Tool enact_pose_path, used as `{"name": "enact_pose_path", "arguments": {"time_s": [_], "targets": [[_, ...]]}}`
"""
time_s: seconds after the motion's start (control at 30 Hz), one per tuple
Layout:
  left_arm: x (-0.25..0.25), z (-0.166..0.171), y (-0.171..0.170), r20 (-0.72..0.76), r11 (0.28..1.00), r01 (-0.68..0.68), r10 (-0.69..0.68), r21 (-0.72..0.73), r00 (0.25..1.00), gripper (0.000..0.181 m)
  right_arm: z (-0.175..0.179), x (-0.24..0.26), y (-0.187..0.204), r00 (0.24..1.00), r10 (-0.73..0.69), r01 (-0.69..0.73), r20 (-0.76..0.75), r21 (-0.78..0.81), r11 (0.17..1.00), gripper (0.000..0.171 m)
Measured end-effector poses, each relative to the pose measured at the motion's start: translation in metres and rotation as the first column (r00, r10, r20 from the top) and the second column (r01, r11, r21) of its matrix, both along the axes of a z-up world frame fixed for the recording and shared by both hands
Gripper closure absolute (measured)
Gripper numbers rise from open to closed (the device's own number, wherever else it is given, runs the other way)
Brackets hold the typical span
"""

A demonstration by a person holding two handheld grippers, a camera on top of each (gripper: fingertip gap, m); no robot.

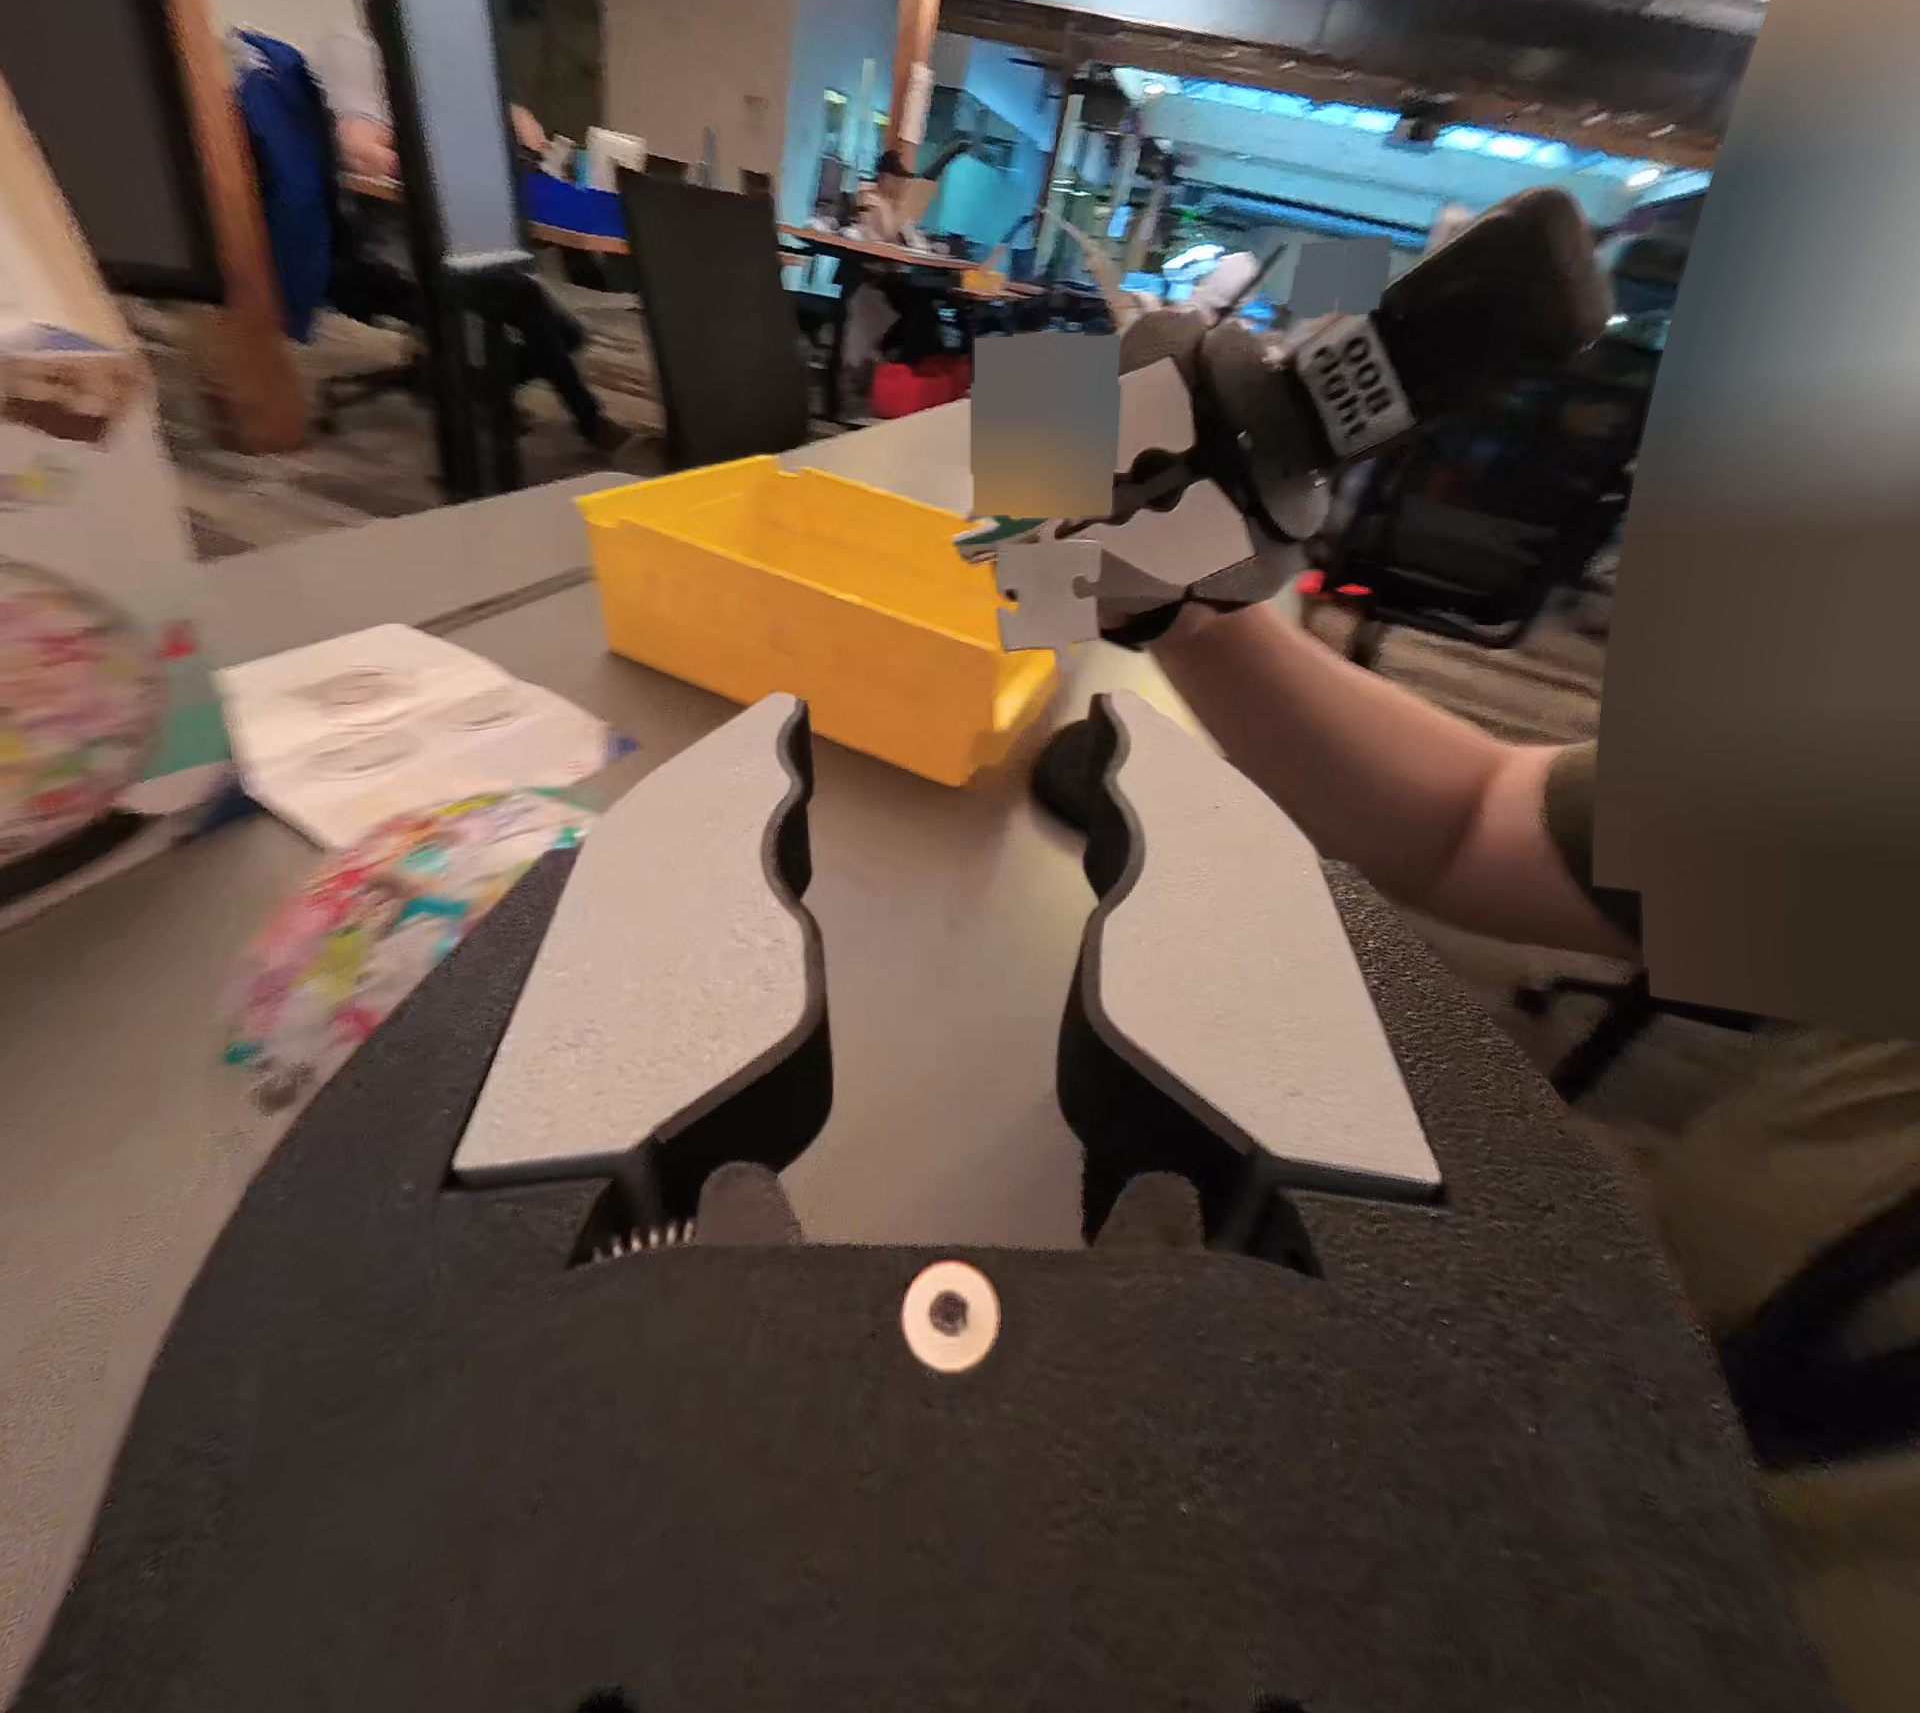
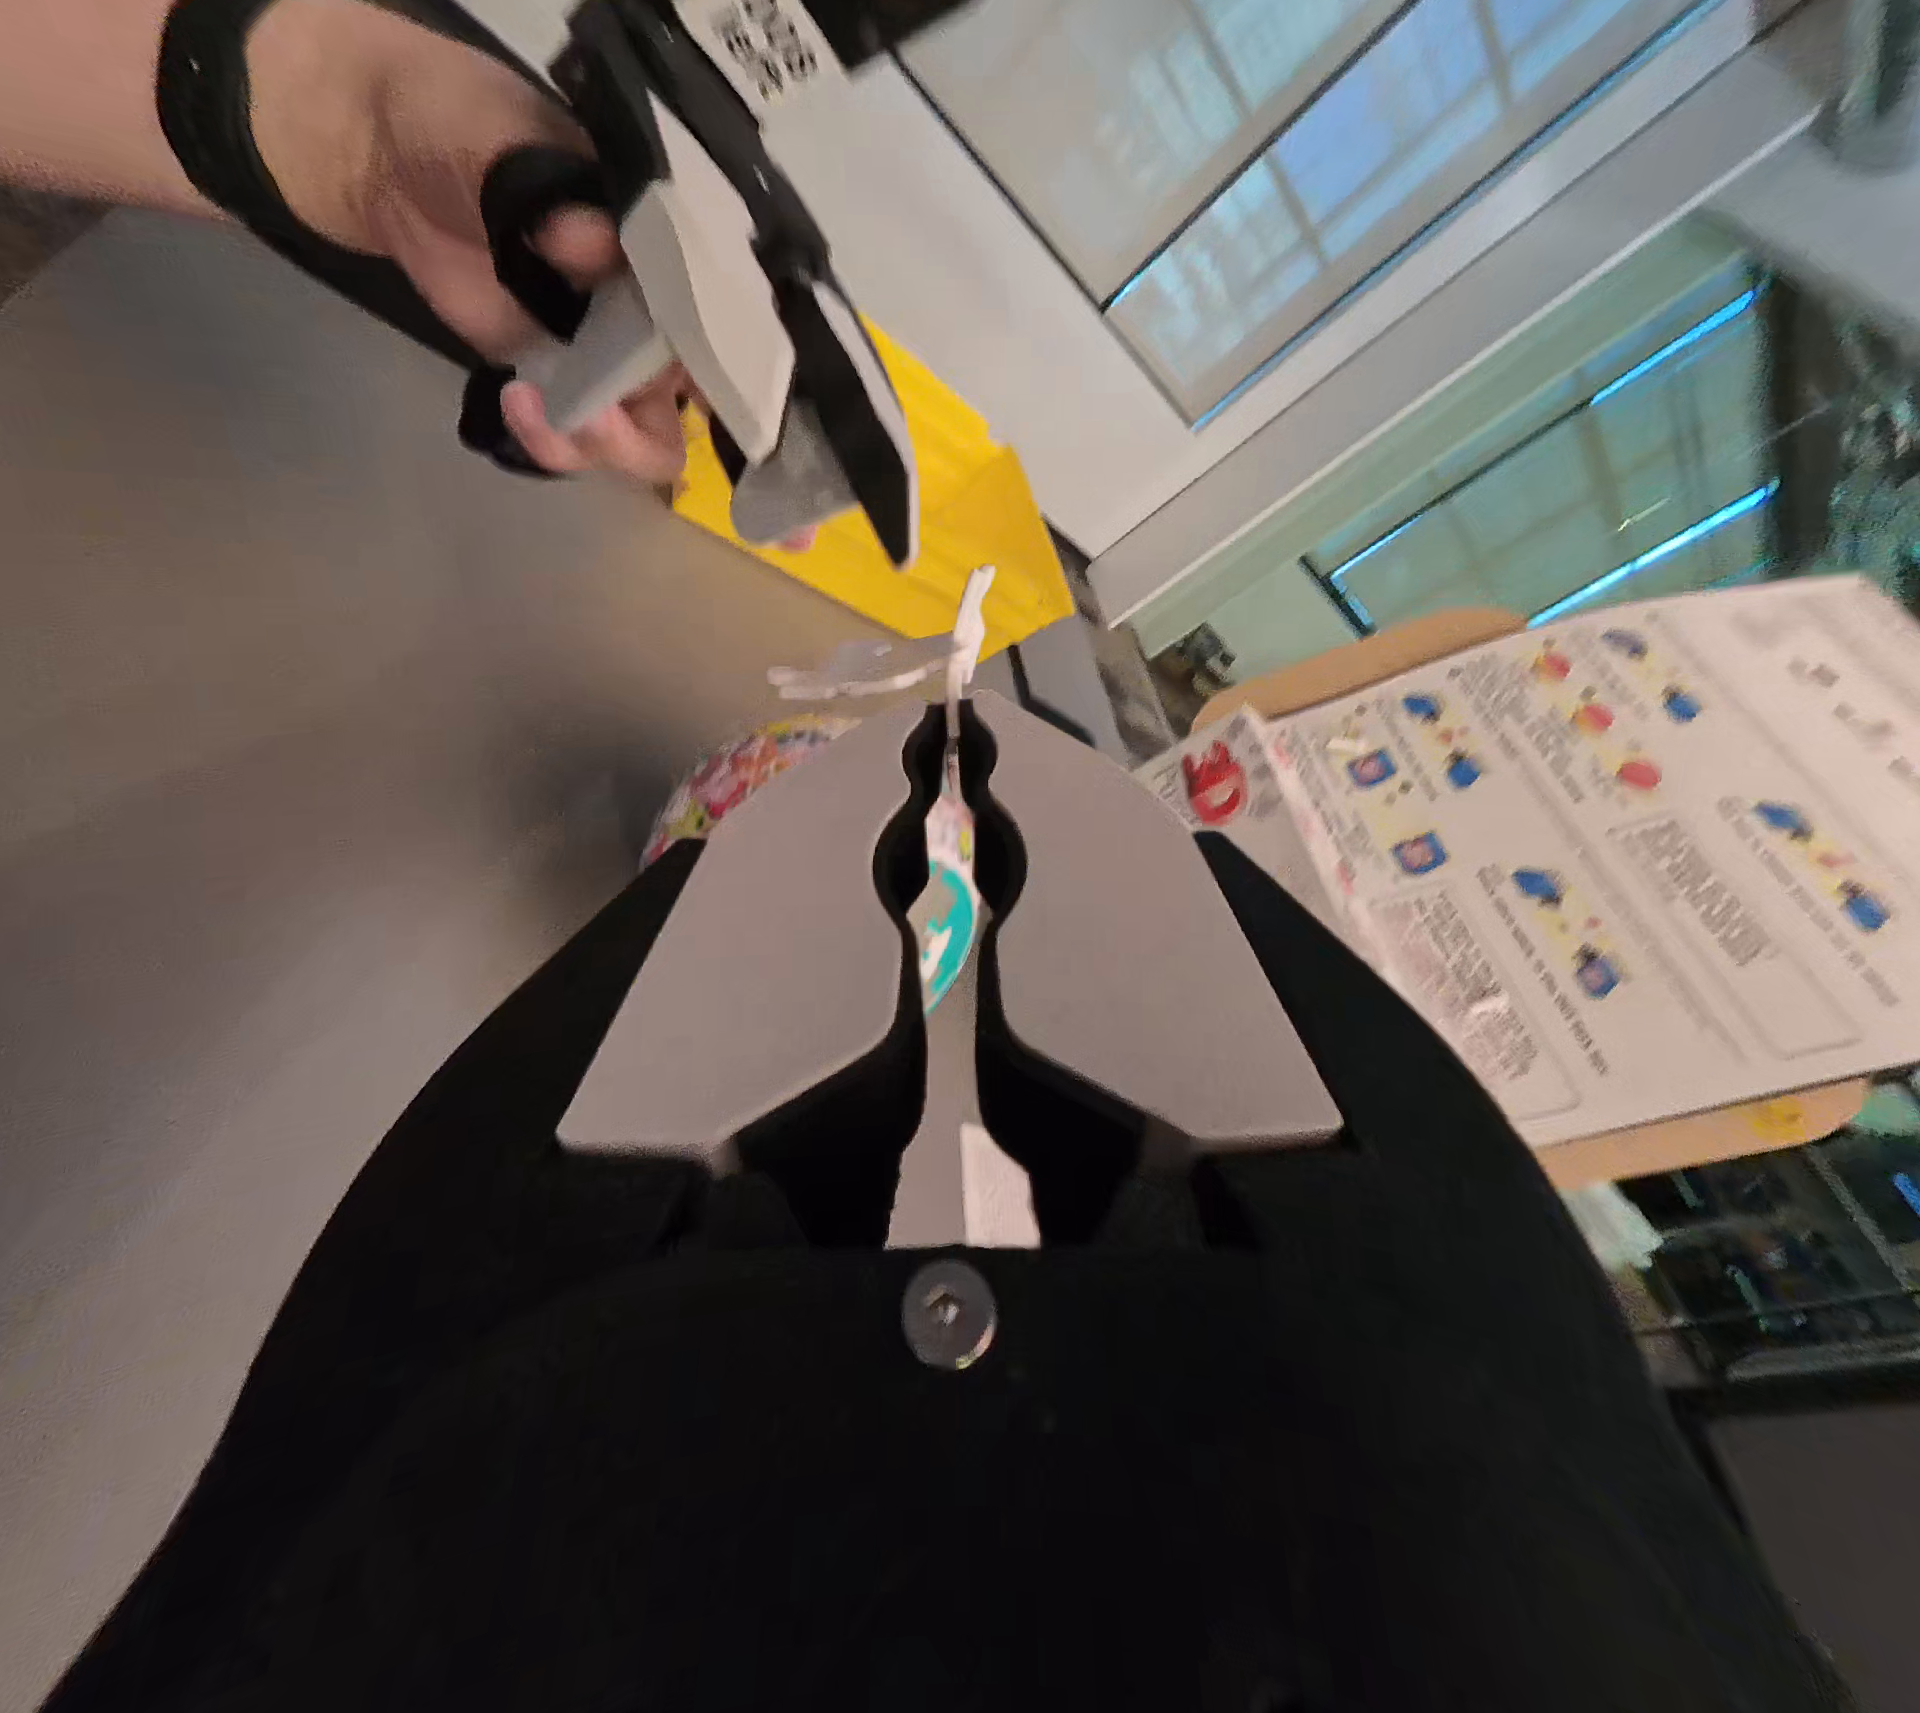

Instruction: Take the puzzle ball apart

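Observation:
The colourful puzzle ball [image 1: 384,915] lies blurred on the grey table at the left, partly taken apart; it also shows beside my right finger in the right wrist view [image 2: 727,780]. My right gripper [image 2: 961,718] is shut on a puzzle piece [image 2: 971,624], seen edge-on, with another piece [image 2: 862,666] hanging from it. In the left wrist view the right gripper [image 1: 1086,533] holds the grey-backed piece [image 1: 1044,598] over the near end of the yellow bin [image 1: 810,614]. My left gripper [image 1: 951,728] is open and empty, low in front of the bin.
A white sheet [image 1: 405,728] lies left of the bin. A printed box [image 2: 1558,832] stands at the table's side, and a colourful round shape [image 1: 62,707] shows at the left edge. The left gripper [image 2: 831,510] hovers by the bin [image 2: 966,520]. Chairs and desks stand beyond the table. Some 6 centimeters of space lies between my two pairs of fingers.

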State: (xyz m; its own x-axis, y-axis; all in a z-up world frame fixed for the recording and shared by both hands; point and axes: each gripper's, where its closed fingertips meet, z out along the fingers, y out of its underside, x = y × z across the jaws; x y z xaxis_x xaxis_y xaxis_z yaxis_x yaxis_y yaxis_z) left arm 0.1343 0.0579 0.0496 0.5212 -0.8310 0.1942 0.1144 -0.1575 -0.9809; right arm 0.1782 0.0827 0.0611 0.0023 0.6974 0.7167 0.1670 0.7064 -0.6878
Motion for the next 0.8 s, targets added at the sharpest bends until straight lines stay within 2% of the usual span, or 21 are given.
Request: {"name": "enact_pose_path", "arguments": {"time_s": [0.13,0.3,0.4,0.5,0.67,0.8], "targets": [[0.023,0.017,-0.008,0.137,0.976,0.192,-0.177,-0.106,0.975,0.146,0.016,-0.006,-0.014,1.000,0.001,0.003,-0.026,0.122,0.993,0.168],[0.034,0.018,-0.007,0.266,0.928,0.312,-0.254,-0.204,0.930,0.143,0.020,-0.010,-0.023,0.999,0.014,-0.007,-0.041,0.154,0.988,0.168],[0.041,0.020,-0.012,0.321,0.894,0.389,-0.309,-0.222,0.895,0.154,0.020,-0.010,-0.025,0.999,0.001,0.006,-0.037,0.191,0.982,0.168],[0.044,0.021,-0.015,0.329,0.875,0.435,-0.355,-0.213,0.875,0.176,0.019,-0.008,-0.024,0.999,-0.019,0.025,-0.029,0.221,0.975,0.168],[0.045,0.024,-0.015,0.393,0.847,0.483,-0.375,-0.223,0.840,0.179,0.020,-0.006,-0.019,0.995,-0.085,0.094,-0.043,0.322,0.942,0.168],[0.043,0.024,-0.011,0.463,0.819,0.508,-0.353,-0.266,0.813,0.179,0.023,-0.007,-0.013,0.981,-0.173,0.194,-0.089,0.489,0.851,0.168]]}}
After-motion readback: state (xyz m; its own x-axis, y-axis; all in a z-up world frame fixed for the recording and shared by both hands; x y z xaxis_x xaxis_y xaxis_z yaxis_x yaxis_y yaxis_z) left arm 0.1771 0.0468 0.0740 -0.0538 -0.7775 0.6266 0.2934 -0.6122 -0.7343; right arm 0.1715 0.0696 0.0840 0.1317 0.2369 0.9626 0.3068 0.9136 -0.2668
